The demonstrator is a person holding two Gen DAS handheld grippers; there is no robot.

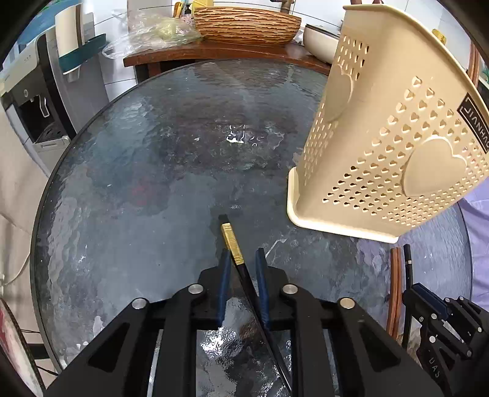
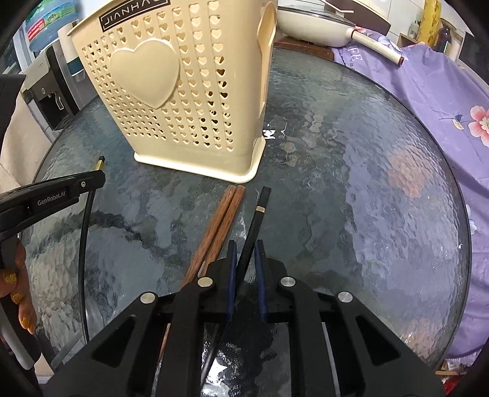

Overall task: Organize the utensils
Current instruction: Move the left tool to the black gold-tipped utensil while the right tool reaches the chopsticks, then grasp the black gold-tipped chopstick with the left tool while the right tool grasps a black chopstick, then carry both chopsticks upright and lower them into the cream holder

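Observation:
A cream perforated utensil holder [image 1: 388,146] with heart shapes stands on the round glass table [image 1: 152,171]; it also shows in the right wrist view [image 2: 183,100]. My left gripper [image 1: 243,253] is shut on a black chopstick with a gold band [image 1: 232,244]. My right gripper [image 2: 245,245] is shut on a black chopstick with a thin gold ring [image 2: 259,204]. Two brown wooden chopsticks [image 2: 223,223] lie on the glass just left of my right gripper, in front of the holder. The left gripper shows at the left of the right wrist view [image 2: 102,171].
A wooden side table [image 1: 214,55] with a woven basket [image 1: 247,26], plastic bags and a white pan [image 2: 321,24] stands behind. A water dispenser [image 1: 33,100] is at the far left. Purple flowered cloth [image 2: 443,100] lies beyond the table's right edge.

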